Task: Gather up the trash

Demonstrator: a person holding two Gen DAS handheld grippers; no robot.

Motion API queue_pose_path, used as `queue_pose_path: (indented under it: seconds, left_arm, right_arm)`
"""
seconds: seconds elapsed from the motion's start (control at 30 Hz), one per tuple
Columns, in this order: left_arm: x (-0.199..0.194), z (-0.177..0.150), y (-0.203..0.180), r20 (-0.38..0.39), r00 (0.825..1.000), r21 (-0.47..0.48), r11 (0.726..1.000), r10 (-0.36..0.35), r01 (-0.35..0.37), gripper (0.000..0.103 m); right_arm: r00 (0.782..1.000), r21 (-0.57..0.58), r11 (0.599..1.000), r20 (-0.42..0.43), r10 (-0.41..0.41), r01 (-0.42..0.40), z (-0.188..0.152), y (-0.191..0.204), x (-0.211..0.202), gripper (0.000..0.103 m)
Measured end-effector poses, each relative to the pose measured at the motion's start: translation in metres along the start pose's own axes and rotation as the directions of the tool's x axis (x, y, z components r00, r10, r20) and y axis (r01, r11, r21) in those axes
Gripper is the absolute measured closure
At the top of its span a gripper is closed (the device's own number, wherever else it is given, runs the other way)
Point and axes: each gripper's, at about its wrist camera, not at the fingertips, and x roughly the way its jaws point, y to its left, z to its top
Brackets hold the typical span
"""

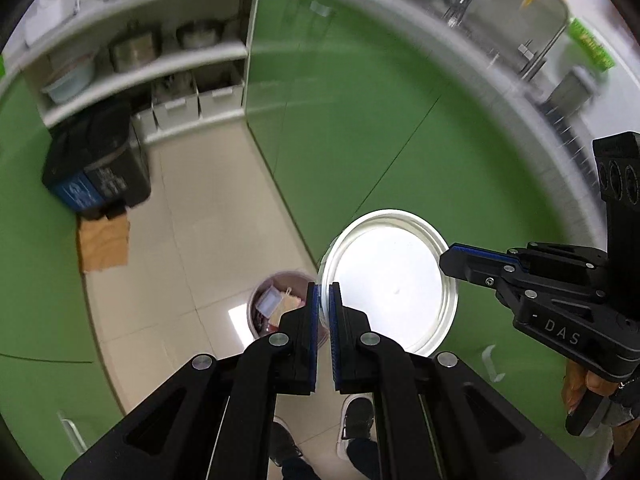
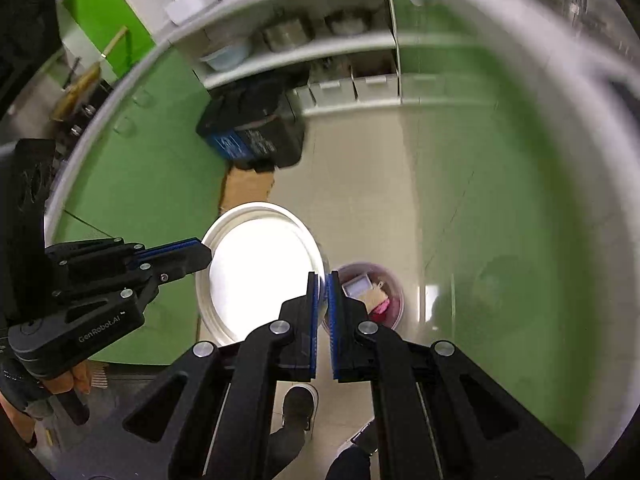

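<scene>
Both claws gripping round white plastic plate [image 1: 390, 280], one rim each: left claw [image 1: 324, 292] clenched on near rim, right claw [image 1: 450, 258] on far rim. I hold it level above small round trash bin [image 1: 276, 300] on floor, probably for tipping scraps in.

A home kitchen with glossy green cabinet doors [image 1: 340, 120] and a pale tiled floor [image 1: 208, 216]. Open white shelves [image 1: 160, 64] hold metal pots [image 1: 134, 50], and a steel sink [image 1: 516, 8] sits in the grey counter.
</scene>
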Motion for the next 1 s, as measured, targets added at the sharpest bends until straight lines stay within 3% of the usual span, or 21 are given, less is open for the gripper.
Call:
queue_pose_path:
  seconds: [0.23, 0.63, 0.67, 0.7, 0.73, 0.77, 0.8, 1.0]
  left_arm:
    - [0.114, -0.042, 0.039, -0.058, 0.998, -0.016, 1.000, -0.019, 0.018, 0.097]
    - [0.176, -0.052, 0.056, -0.078, 0.997, -0.018, 1.000, -0.015, 0.014, 0.097]
    - [0.179, -0.051, 0.055, -0.079, 0.997, -0.016, 1.000, -0.004, 0.002, 0.094]
    - [0.181, -0.051, 0.056, -0.079, 0.997, -0.014, 1.000, 0.013, -0.014, 0.075]
    - [0.184, -0.051, 0.060, -0.076, 0.996, -0.024, 0.999, 0.045, -0.047, 0.050]
    - [0.186, -0.051, 0.063, -0.068, 0.996, -0.037, 0.998, 0.054, -0.057, 0.008]
    - [0.186, -0.051, 0.067, -0.052, 0.997, -0.046, 0.997, 0.061, -0.064, 0.006]
    - [0.191, -0.055, 0.082, -0.067, 0.993, -0.065, 0.993, 0.096, -0.101, 0.006]
  right_arm:
    - [0.999, 0.017, 1.000, -0.051, -0.015, 0.016, -0.036, -0.029, 0.100, 0.099]
    - [0.997, 0.030, 1.000, -0.072, -0.004, 0.006, -0.048, -0.060, 0.160, 0.099]
    - [0.997, 0.027, 1.000, -0.074, -0.010, 0.012, -0.048, -0.061, 0.163, 0.098]
    - [0.997, 0.025, 0.999, -0.072, -0.025, 0.027, -0.050, -0.064, 0.163, 0.095]
    - [0.996, 0.030, 0.998, -0.071, -0.051, 0.053, -0.051, -0.067, 0.165, 0.086]
    - [0.996, 0.044, 0.997, -0.063, -0.063, 0.066, -0.052, -0.072, 0.166, 0.047]
    - [0.994, 0.055, 0.994, -0.056, -0.089, 0.092, -0.052, -0.076, 0.166, 0.022]
    - [0.993, 0.074, 0.993, -0.069, -0.092, 0.097, -0.058, -0.089, 0.177, 0.013]
